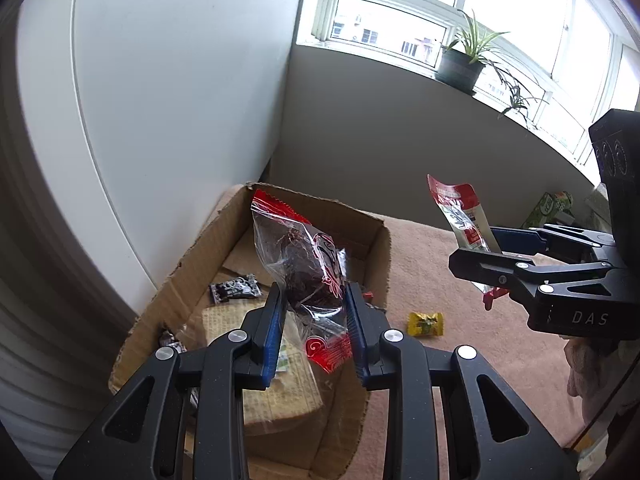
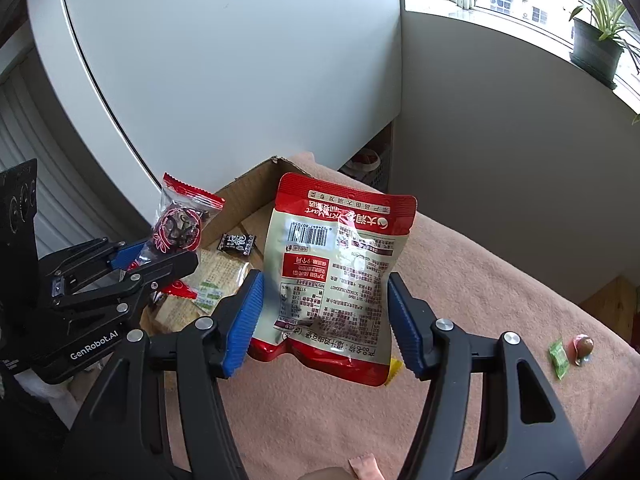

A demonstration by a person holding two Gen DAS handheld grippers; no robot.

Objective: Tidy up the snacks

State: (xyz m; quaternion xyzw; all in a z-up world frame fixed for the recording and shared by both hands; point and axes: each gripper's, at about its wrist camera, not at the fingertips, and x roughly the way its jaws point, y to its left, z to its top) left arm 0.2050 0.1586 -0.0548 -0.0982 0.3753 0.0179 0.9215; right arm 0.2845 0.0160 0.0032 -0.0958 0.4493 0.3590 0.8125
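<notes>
My left gripper (image 1: 314, 292) is shut on a clear packet with red ends and a dark snack inside (image 1: 296, 248), held above the open cardboard box (image 1: 372, 240). To its right, my right gripper (image 1: 474, 250) holds a red and cream pouch (image 1: 456, 208) edge-on. In the right wrist view the same pouch (image 2: 340, 248) stands upright with its printed back towards the camera. The blue pads of the right gripper (image 2: 325, 280) press on both its sides. The left gripper (image 2: 168, 254) and its clear packet (image 2: 180, 220) are at the left, over the box (image 2: 256, 184).
Inside the box lie a small black packet (image 1: 236, 290) and cracker packs (image 1: 280, 392). On the pink cloth (image 1: 460, 360) lie a yellow candy (image 1: 425, 324), a green candy (image 2: 559, 359) and a brown wrapped sweet (image 2: 583, 348). A white cabinet (image 2: 240, 80) stands behind the box.
</notes>
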